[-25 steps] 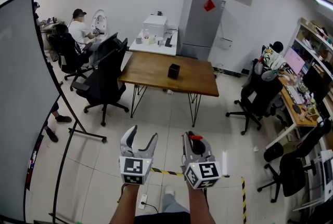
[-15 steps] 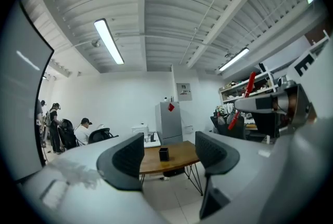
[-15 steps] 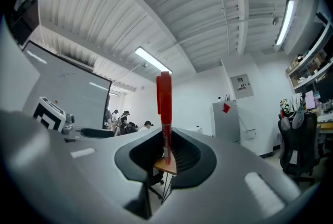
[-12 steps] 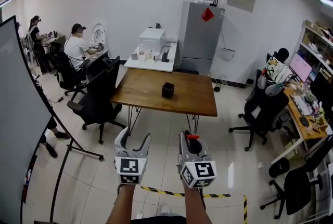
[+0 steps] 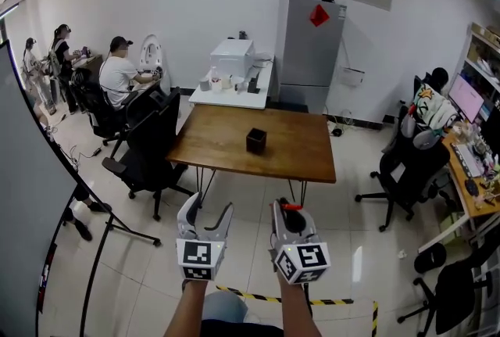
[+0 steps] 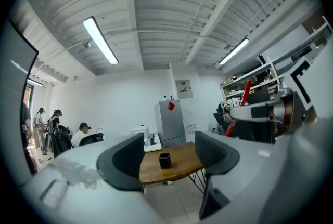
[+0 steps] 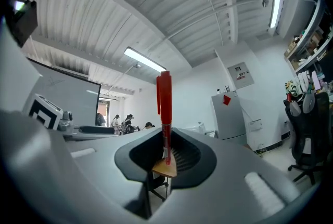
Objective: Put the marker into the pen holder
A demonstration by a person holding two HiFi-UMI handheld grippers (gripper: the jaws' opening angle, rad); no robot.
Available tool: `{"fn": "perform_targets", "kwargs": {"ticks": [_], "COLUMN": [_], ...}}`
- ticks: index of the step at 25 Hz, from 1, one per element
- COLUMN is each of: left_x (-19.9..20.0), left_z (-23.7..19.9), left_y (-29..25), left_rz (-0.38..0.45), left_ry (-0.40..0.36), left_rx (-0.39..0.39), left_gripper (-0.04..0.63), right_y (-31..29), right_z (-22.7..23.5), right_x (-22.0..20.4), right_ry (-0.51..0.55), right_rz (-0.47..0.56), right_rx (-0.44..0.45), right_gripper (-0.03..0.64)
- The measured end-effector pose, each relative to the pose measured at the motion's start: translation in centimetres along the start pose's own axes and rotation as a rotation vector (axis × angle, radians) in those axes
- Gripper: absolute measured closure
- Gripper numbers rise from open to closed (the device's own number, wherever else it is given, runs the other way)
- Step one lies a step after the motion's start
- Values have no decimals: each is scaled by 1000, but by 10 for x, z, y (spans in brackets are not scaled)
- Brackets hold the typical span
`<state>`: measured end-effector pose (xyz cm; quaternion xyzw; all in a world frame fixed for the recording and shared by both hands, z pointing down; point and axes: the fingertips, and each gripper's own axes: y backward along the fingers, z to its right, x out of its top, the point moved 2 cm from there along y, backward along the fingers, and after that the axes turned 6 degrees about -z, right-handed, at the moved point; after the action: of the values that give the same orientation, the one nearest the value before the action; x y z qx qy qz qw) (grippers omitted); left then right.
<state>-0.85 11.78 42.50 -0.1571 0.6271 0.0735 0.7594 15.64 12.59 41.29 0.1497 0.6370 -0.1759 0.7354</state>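
The right gripper [image 7: 166, 159] is clamped tight on the red marker [image 7: 164, 103], which stands upright between its jaws, with its capped end rising well above them. Just to its left, the left gripper [image 5: 205, 210] has its jaws spread wide with nothing between them. Both hang over the tiled floor [image 5: 244, 195]. Well ahead of them, the black pen holder [image 5: 255, 141] stands on the wooden table [image 5: 301, 159], slightly left of the marker-holding gripper.
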Motion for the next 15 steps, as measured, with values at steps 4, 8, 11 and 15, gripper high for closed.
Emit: {"fn": "perform_targets", "kwargs": {"ticks": [4, 8, 11, 15], "left_x": [-9, -20, -21, -6], "left_z": [-14, -34, -56, -96], "left_y": [-33, -78, -125, -182], "left_rz": [-24, -28, 0, 17], "left_ry": [5, 6, 44, 65], "left_rx": [-5, -14, -44, -78], "left_gripper": [287, 302, 302, 302], "right_y": [-34, -78, -121, -182], "right_z": [7, 22, 36, 46], "right_x": [-8, -13, -14, -1], "right_ry": [-9, -17, 12, 34], "right_rz": [-22, -17, -24, -22], "right_rx": [23, 25, -1, -28], "right_gripper": [569, 569, 569, 569]}}
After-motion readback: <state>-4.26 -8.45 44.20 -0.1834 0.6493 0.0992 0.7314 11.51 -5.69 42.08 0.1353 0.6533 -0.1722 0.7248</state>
